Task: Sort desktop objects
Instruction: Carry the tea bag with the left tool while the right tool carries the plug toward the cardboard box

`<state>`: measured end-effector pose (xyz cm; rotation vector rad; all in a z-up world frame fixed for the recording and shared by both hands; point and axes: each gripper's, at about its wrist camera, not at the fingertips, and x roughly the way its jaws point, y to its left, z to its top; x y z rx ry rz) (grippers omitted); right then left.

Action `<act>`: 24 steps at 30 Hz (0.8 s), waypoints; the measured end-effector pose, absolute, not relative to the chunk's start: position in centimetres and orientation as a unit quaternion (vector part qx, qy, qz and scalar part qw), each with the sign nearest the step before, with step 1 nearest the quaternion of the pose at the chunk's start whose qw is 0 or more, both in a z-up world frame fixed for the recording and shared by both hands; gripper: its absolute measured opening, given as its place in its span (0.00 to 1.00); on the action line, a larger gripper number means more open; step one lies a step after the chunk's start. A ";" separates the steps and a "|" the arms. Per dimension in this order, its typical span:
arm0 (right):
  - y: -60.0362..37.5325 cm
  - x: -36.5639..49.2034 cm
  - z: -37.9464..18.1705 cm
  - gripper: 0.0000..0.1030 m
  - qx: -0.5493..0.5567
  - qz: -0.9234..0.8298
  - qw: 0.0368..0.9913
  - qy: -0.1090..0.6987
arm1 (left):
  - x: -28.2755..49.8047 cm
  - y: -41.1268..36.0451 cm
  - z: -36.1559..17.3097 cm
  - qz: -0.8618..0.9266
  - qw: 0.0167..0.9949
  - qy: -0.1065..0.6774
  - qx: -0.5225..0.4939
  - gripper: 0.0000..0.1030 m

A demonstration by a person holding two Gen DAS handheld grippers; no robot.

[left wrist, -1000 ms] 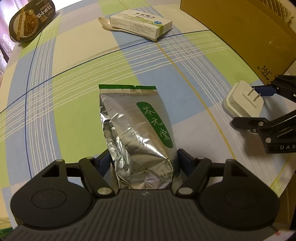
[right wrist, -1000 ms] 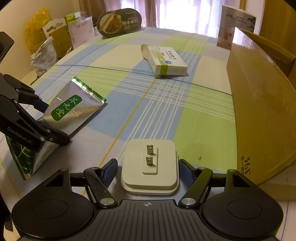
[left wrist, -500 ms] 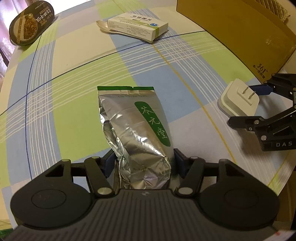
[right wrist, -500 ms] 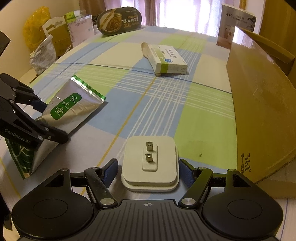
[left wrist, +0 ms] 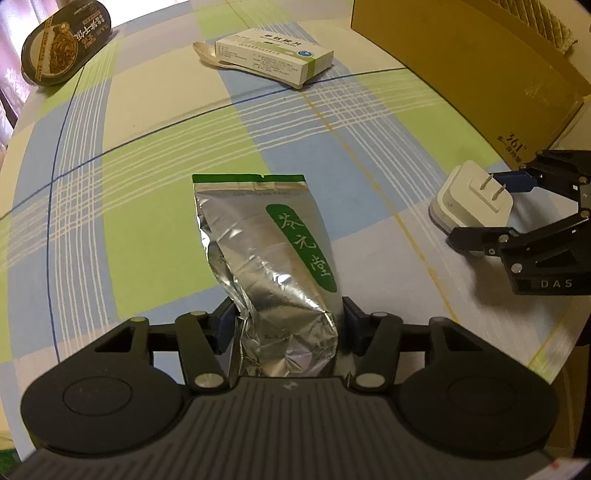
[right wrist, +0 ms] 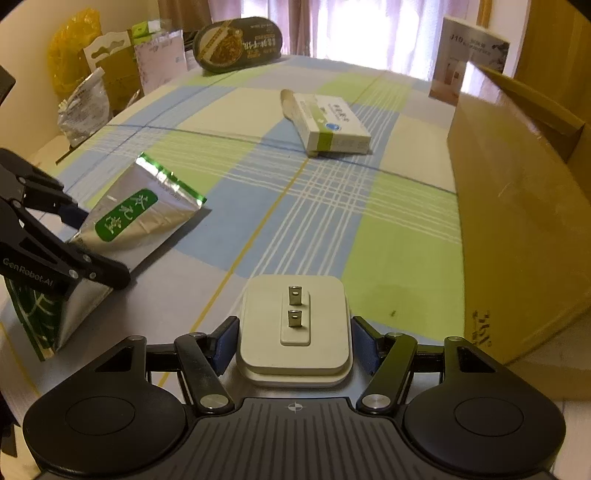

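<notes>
The left claw (left wrist: 288,325) pinches the foil pouch (left wrist: 269,251), its length pointing forward; the right claw (right wrist: 293,343) squeezes the white charger (right wrist: 293,325), cardboard box (right wrist: 517,206) just right.

Daylight glows through pink curtains (right wrist: 332,26) behind the table (right wrist: 388,229), whose checked cloth is blue, green and cream. A cream wall (right wrist: 33,40) stands left.

table (right wrist: 388,229) with a blue-green plaid cloth, foil tea pouch (left wrist: 273,251), white plug adapter (right wrist: 294,325), medicine box (right wrist: 332,127) resting on a spoon (left wrist: 207,55), cardboard box (right wrist: 517,221), noodle bowl (right wrist: 238,42)
</notes>
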<state>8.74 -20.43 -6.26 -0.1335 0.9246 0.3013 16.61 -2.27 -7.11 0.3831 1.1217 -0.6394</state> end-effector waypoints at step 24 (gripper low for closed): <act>-26.6 4.7 6.1 0.60 -0.056 0.095 0.938 0.329 | 12.4 -12.0 3.8 -0.383 0.778 0.467 0.171 0.48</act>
